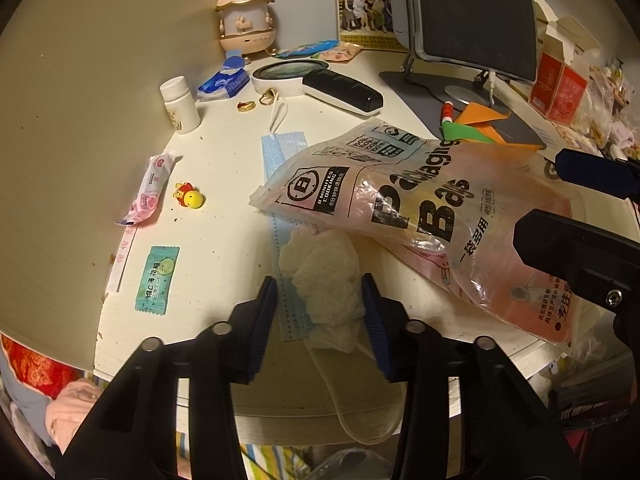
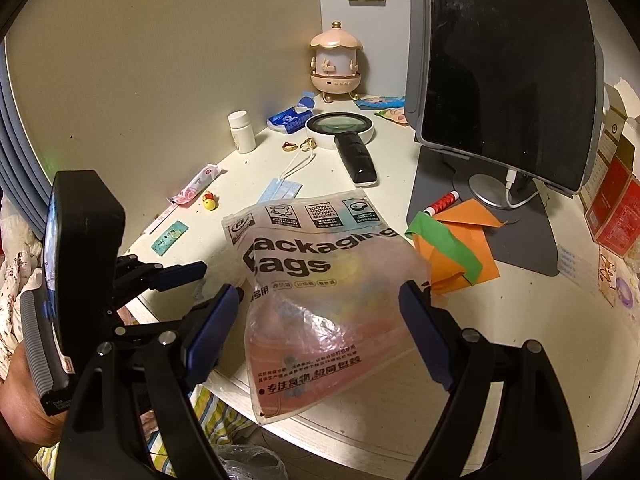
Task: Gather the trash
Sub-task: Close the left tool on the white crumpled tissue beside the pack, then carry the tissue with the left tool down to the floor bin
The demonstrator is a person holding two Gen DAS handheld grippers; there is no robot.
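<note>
A crumpled white tissue [image 1: 326,280] lies on a blue face mask [image 1: 280,152] at the desk's front edge. My left gripper [image 1: 322,292] is open, its fingers on either side of the tissue, not pressing it. A clear plastic "Packaging Bags" pouch [image 1: 420,204] lies beside the tissue, partly over it. In the right wrist view the pouch [image 2: 316,280] lies between the wide-open fingers of my right gripper [image 2: 320,300], untouched. A pink wrapper [image 1: 150,190] and a green candy wrapper [image 1: 156,280] lie at the left.
A white bottle [image 1: 180,104], tissue pack [image 1: 224,84], magnifier [image 1: 320,80], rings [image 1: 256,102] and a small yellow toy [image 1: 190,197] sit on the desk. A monitor on its stand [image 2: 504,80], orange and green paper [image 2: 456,240] and red boxes [image 2: 612,208] stand at the right.
</note>
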